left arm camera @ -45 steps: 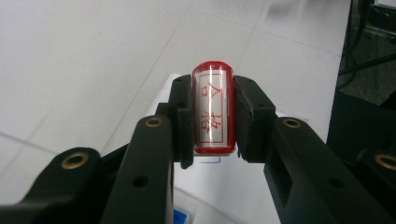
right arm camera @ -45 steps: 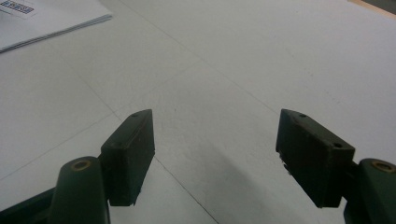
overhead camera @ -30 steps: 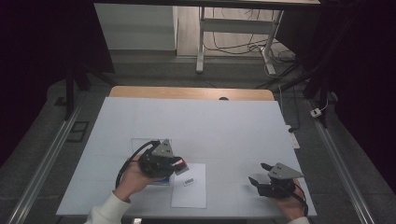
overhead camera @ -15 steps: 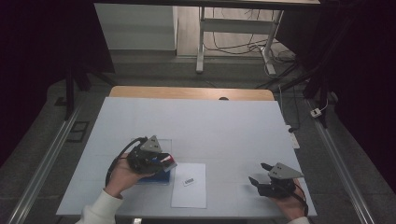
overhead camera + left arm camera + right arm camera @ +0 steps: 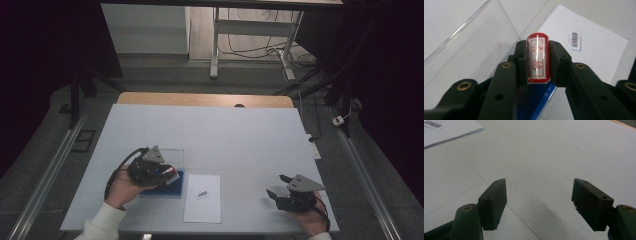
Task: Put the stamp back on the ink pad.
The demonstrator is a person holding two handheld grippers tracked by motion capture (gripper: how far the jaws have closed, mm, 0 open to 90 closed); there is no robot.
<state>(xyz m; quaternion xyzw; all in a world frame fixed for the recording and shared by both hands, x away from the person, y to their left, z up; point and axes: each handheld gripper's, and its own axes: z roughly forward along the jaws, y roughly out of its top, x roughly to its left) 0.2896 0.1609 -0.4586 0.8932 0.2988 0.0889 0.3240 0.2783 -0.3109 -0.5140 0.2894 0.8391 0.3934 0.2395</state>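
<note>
- Stamp (image 5: 538, 60), red-rimmed with red characters on its face, sits pinched between the jaws of the left hand-held gripper (image 5: 167, 174), lifted clear so its printing face can likely be turned toward a target.
- Directly beneath that hand-held gripper lies a blue ink pad (image 5: 161, 187), with a clear lid or tray (image 5: 471, 52) on its far side; the lid's raised edge could catch a low swing.
- Just right of the left hand-held gripper lies a white paper sheet (image 5: 202, 205) bearing a small printed label (image 5: 202, 194), a probable stamping spot, unobstructed.
- Well apart to the right, the right hand-held gripper (image 5: 276, 187) rests low over the bare tabletop (image 5: 240, 135), jaws spread wide, holding nothing, seemingly waiting out of the way.
</note>
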